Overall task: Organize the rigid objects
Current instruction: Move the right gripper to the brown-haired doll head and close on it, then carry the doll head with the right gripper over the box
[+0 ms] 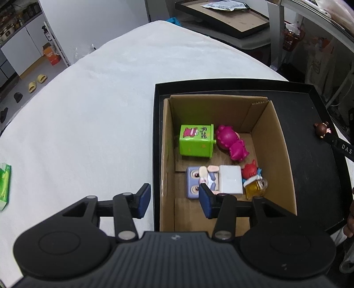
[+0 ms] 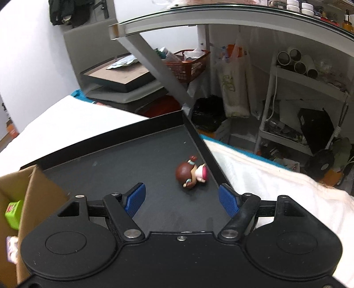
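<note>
A cardboard box (image 1: 281, 141) stands inside a black tray (image 1: 314, 124). In it lie a green cube (image 1: 195, 140), a magenta figure (image 1: 230, 141), a lilac-and-white bed toy (image 1: 212, 181), a small red figure (image 1: 250, 170) and a yellow bottle (image 1: 255, 188). My left gripper (image 1: 174, 202) hovers open above the box's near left wall, holding nothing. A brown-haired doll (image 2: 191, 174) lies on the tray floor (image 2: 124, 164) by its right wall. My right gripper (image 2: 182, 200) is open just short of the doll. The doll (image 1: 322, 129) also shows at the tray's far right.
The tray sits on a white cloth-covered table (image 1: 99, 99). A green packet (image 1: 4, 186) lies at the table's left edge. A hand (image 1: 350, 219) shows at the right border. A glass-topped desk (image 2: 199, 13), shelves with tubes (image 2: 296, 62) and clutter stand beyond the table.
</note>
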